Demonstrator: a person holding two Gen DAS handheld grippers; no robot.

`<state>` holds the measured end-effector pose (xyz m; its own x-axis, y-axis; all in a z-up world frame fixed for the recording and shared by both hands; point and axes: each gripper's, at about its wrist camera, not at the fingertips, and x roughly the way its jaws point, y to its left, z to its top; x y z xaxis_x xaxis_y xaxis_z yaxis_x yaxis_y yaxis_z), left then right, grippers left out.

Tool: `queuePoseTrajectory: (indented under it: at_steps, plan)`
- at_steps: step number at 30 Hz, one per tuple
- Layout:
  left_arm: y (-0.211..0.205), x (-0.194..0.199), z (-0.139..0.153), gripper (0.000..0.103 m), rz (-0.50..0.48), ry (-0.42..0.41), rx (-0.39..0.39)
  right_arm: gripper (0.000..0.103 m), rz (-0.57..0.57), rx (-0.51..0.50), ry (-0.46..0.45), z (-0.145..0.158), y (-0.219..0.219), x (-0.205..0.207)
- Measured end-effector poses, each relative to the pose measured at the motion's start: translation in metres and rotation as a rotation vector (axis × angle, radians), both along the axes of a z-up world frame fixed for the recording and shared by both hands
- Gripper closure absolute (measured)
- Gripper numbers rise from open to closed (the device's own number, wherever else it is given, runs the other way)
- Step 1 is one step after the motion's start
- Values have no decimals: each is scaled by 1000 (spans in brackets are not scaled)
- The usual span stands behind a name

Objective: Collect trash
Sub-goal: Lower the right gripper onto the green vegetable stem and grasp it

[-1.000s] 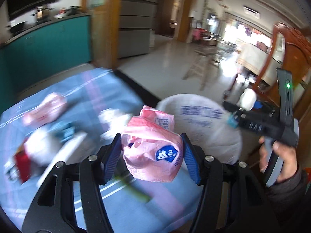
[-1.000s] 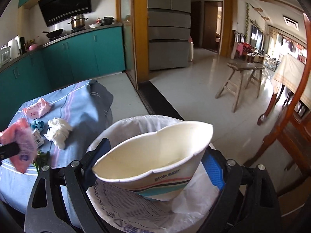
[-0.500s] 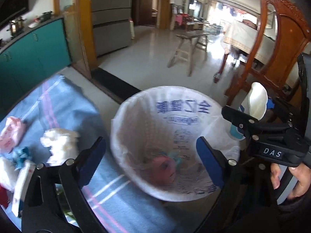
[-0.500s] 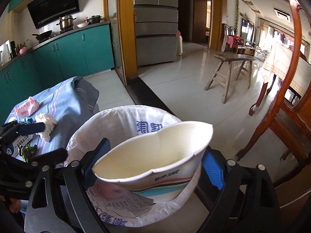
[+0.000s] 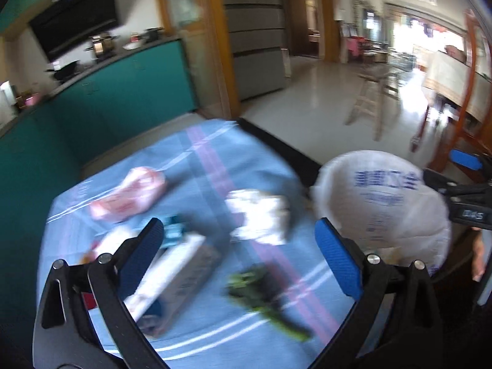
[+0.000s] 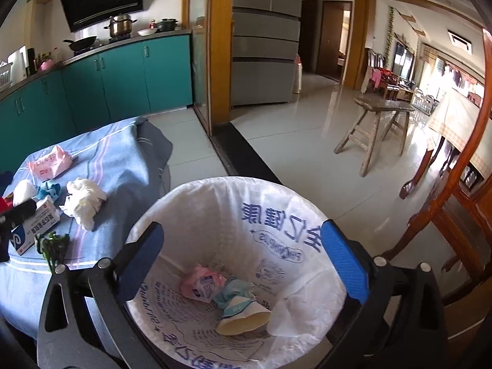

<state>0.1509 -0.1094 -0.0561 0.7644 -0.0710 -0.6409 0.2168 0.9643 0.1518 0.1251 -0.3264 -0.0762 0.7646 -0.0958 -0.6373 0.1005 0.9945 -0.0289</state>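
My left gripper (image 5: 240, 227) hangs over the blue-cloth table (image 5: 215, 160), its jaws opening with nothing between them. Under it, blurred, lie a white box (image 5: 175, 273), a crumpled white tissue (image 5: 258, 215), a green scrap (image 5: 261, 289) and a pink packet (image 5: 127, 196). My right gripper (image 6: 243, 230) is above the white-lined bin (image 6: 276, 215), its jaws also opening and empty. Inside the bin lie a paper bowl (image 6: 243, 316) on its side and a pink packet (image 6: 200, 283). The bin (image 5: 381, 203) stands just right of the table.
Teal kitchen cabinets (image 6: 123, 73) run behind the table. A wooden stool (image 6: 378, 126) stands on the tiled floor beyond the bin. A wooden chair frame (image 6: 461, 190) is close on the bin's right. A grey fridge (image 6: 264, 46) stands at the back.
The left gripper let the pink packet fall into the bin and swung back left over the table. The right gripper opened and the paper bowl dropped into the bin.
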Motion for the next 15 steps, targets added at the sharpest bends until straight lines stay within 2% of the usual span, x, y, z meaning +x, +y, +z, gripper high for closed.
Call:
queuePoseTrajectory:
  at_steps: [4,7,9,11,12,13,15]
  plan:
    - [53,-1,8,5,109,-45,34,3,79,72,11,1,27,7]
    - [105,0,7,4,267,-63,94,3,238,160,64,-9,69,9]
    - [142,-1,5,4,353,-39,70,4,378,136,89,-20,113,6]
    - [178,-7,4,4,433,-12,8,7,466,97,106,-26,147,4]
    - [191,-9,2,4,459,0,-20,14,509,83,115,-29,163,3]
    - [205,-11,-1,4,480,17,-51,17,560,70,126,-33,182,3]
    - [220,-11,-7,4,495,42,-81,20,591,63,148,-40,201,9]
